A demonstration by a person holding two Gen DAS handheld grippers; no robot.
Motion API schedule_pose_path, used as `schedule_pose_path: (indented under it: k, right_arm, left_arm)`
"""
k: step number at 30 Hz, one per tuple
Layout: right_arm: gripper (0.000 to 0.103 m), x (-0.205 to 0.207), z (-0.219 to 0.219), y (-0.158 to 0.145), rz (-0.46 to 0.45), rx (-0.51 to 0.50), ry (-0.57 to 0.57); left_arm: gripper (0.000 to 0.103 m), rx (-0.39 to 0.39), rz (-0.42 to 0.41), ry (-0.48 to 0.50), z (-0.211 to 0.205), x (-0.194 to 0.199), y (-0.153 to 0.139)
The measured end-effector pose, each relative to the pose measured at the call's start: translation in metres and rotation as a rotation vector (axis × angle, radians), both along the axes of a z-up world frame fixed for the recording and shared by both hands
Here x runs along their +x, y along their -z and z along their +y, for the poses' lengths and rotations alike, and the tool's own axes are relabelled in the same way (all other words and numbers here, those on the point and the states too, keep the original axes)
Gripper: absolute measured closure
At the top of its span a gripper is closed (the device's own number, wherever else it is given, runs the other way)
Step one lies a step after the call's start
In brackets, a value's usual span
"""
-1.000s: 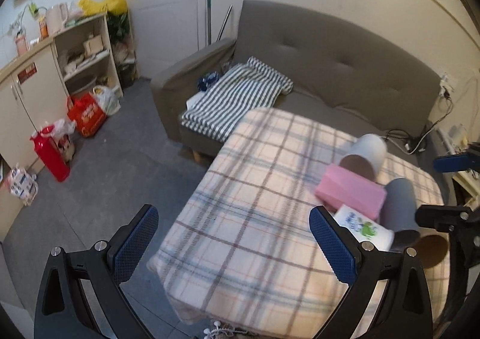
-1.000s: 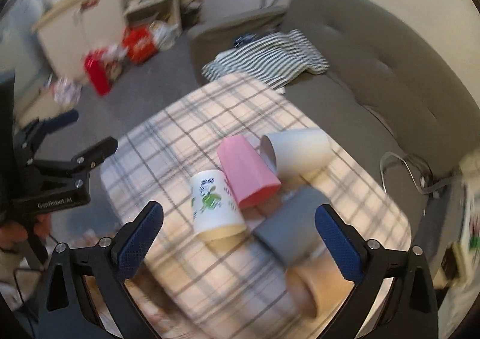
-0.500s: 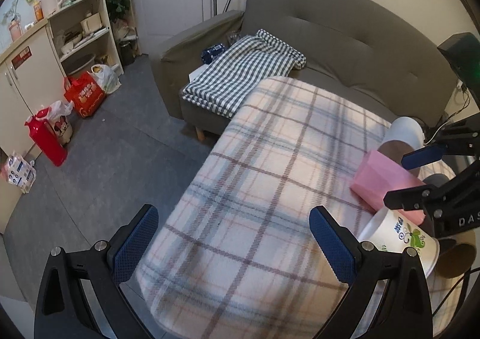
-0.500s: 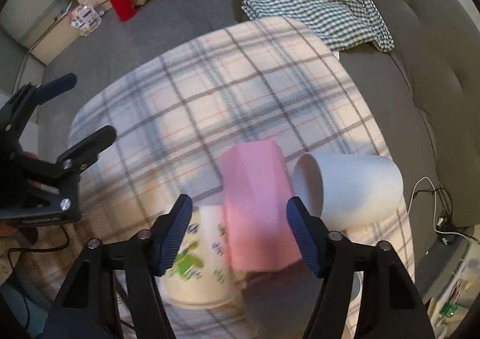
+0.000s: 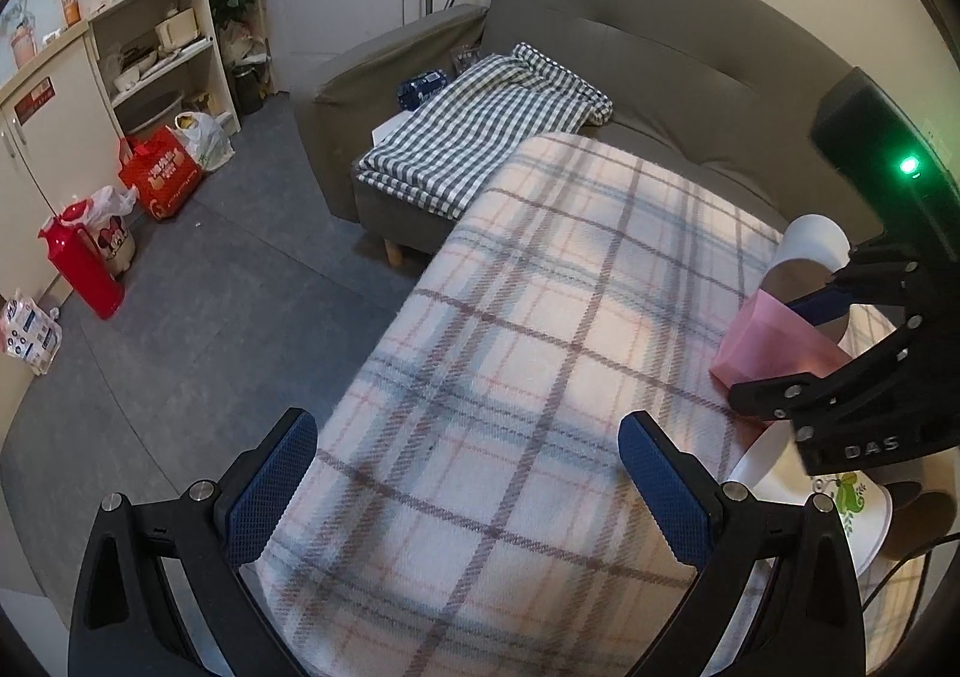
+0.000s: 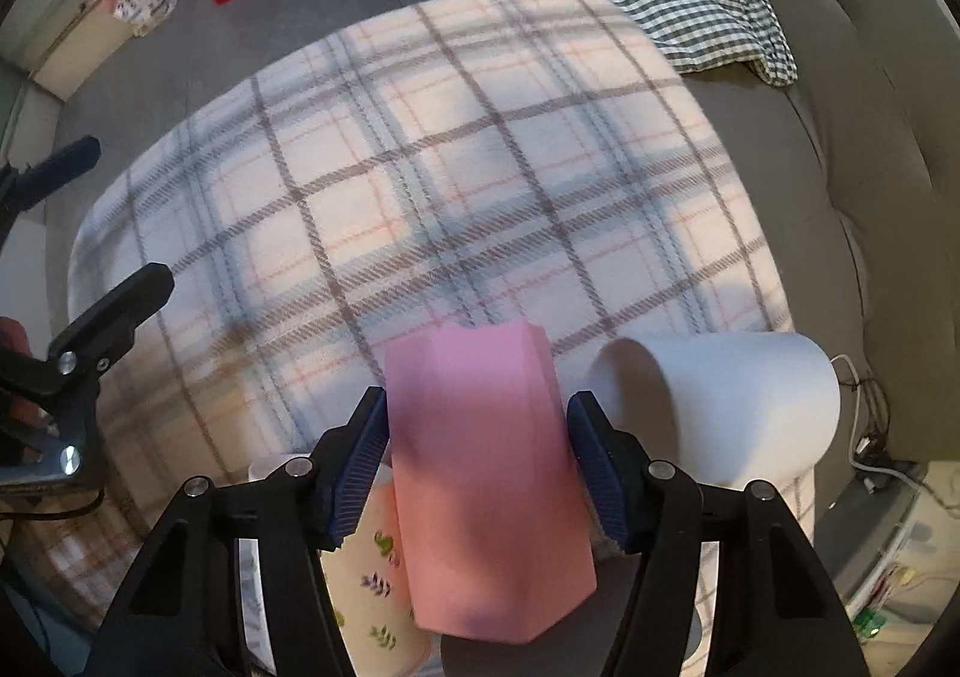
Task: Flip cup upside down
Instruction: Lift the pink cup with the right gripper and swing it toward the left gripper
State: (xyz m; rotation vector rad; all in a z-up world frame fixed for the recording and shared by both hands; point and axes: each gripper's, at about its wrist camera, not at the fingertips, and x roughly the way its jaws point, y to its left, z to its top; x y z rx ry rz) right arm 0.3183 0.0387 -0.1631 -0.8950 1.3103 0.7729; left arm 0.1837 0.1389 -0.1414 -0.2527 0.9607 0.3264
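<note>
A pink faceted cup [image 6: 480,473] lies on its side on the plaid table cloth [image 6: 420,167]. My right gripper [image 6: 477,437] is around it, both blue pads against its sides. The cup also shows in the left wrist view [image 5: 762,341], with the right gripper [image 5: 840,353] over it. My left gripper [image 5: 468,491] is open and empty above the cloth near the table's front edge. A white cup [image 6: 738,407] lies on its side to the right of the pink one. A printed cream cup [image 6: 372,563] lies to its left, partly hidden.
A grey sofa [image 5: 630,29] with a checked blanket [image 5: 480,125] stands behind the table. On the floor at the left are a red flask [image 5: 78,257], bags and a shelf unit [image 5: 162,41]. A grey cup lies under the gripper, mostly hidden.
My right gripper has come down onto the pink cup and closed from wide open until its pads touch the cup's sides. My left gripper has stayed open and shifted a little left.
</note>
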Motion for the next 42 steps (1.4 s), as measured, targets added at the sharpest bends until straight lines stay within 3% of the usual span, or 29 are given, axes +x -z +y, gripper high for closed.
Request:
schedule_pose_path:
  k: [7,15,22,26,29,34,39,42]
  right_arm:
    - [0.044,0.000,0.002,-0.006,-0.027,0.008,0.033]
    - [0.045,-0.020,-0.010,-0.080,-0.110,0.126,0.085]
    - [0.045,-0.070,-0.039,-0.148,-0.198,0.215,0.155]
    - [0.045,-0.102,-0.079,-0.163,-0.211,0.263,0.313]
    - [0.045,-0.122,-0.113,-0.157,-0.177,0.318,0.482]
    - [0.045,-0.149,-0.152,-0.120,-0.138,0.361,0.726]
    - [0.045,-0.159,-0.167,-0.088,-0.141,0.401,0.881]
    - [0.045,-0.155,-0.167,-0.071,-0.117,0.399,0.917]
  left_arm:
    - [0.000,0.011,-0.021,0.000,-0.002,-0.008,-0.012]
    - [0.000,0.015,-0.076,0.002,-0.008,-0.024,-0.042]
    - [0.000,0.021,-0.164,0.031,-0.024,-0.056,-0.080]
    - [0.000,0.020,-0.189,0.063,-0.036,-0.076,-0.091]
    - [0.000,0.017,-0.190,0.092,-0.045,-0.088,-0.091]
    - [0.000,0.019,-0.184,0.122,-0.060,-0.104,-0.086]
    - [0.000,0.016,-0.157,0.144,-0.072,-0.111,-0.076]
    - [0.000,0.029,-0.143,0.159,-0.078,-0.113,-0.071]
